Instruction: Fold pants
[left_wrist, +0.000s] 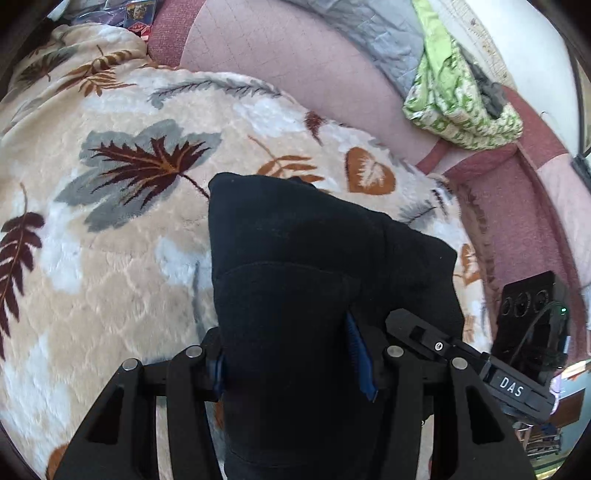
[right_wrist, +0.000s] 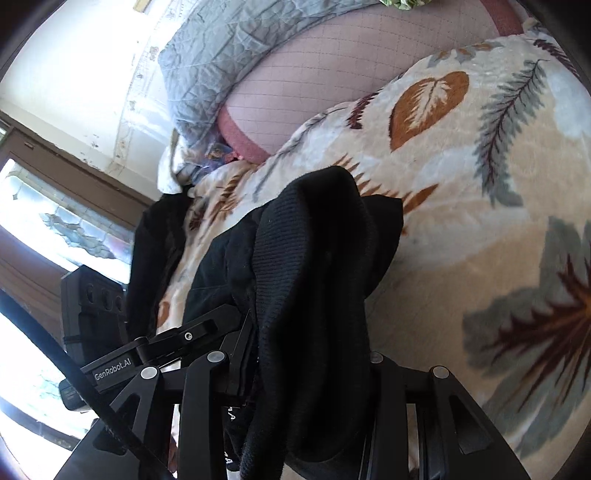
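Note:
The black pants (left_wrist: 295, 266) hang bunched over a leaf-patterned blanket (left_wrist: 110, 229) on a bed. My left gripper (left_wrist: 291, 365) is shut on a thick fold of the pants, with the cloth draped over both fingers and one blue pad (left_wrist: 360, 358) showing. In the right wrist view the pants (right_wrist: 317, 266), with a ribbed band, are clamped in my right gripper (right_wrist: 306, 369), which is shut on them. The cloth hides both its fingertips. The other gripper (right_wrist: 177, 339) shows close at the left, also in the pants.
A pink checked sheet (left_wrist: 295, 66) lies beyond the blanket. A grey quilted pillow (left_wrist: 388, 40) and a green patterned cloth (left_wrist: 454, 99) are at the far side. The right gripper's body (left_wrist: 528, 332) is close on the right. A window (right_wrist: 55, 229) is at the left.

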